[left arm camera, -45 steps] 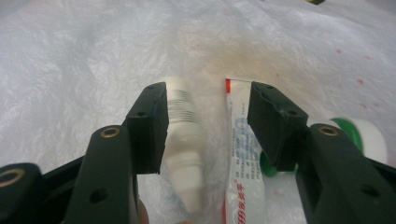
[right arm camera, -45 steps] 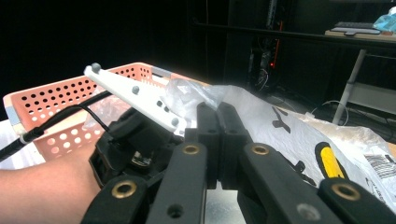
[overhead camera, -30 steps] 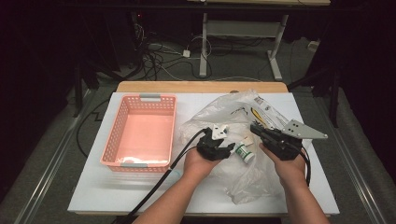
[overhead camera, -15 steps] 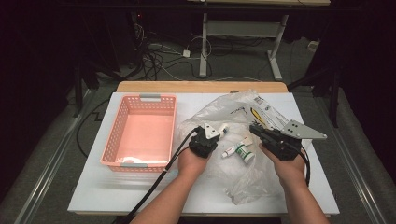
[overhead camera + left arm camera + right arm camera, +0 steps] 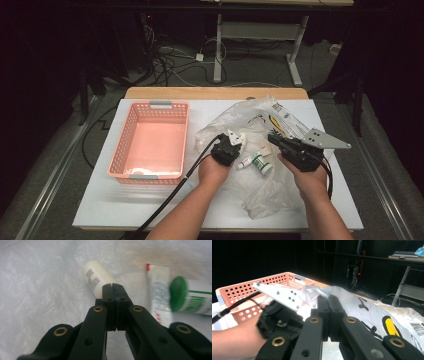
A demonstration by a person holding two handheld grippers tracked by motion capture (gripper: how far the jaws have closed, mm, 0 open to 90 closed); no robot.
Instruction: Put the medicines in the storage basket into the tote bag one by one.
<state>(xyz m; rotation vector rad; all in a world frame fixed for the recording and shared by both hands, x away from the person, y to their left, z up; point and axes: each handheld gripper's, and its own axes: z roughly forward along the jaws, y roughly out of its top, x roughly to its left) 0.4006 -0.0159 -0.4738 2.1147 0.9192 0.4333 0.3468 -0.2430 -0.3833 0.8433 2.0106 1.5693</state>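
A crumpled clear plastic bag (image 5: 260, 125) lies on the white table (image 5: 100, 200), with a green-capped bottle (image 5: 262, 163) and a small white tube (image 5: 244, 163) on it. My left gripper (image 5: 229, 149) points down onto the bag, shut. In the left gripper view its tips (image 5: 111, 286) meet just in front of a white cylinder (image 5: 96, 277). I see nothing between them. A flat printed tube (image 5: 157, 290) and the green-capped bottle (image 5: 190, 298) lie to the right. My right gripper (image 5: 272, 136) hovers at the bag's right, shut (image 5: 328, 298), with the bag (image 5: 362, 305) behind it.
A pink perforated basket (image 5: 150, 172) stands on the left half of the table and looks almost empty. In the right gripper view its wall (image 5: 242, 290) rises behind the left gripper (image 5: 279, 315). Cables and desk legs (image 5: 220, 45) stand on the floor beyond the table.
My left hand has shifted slightly left and away over the bag, leaving the green-capped bottle and the small tube uncovered. The right hand has kept still.
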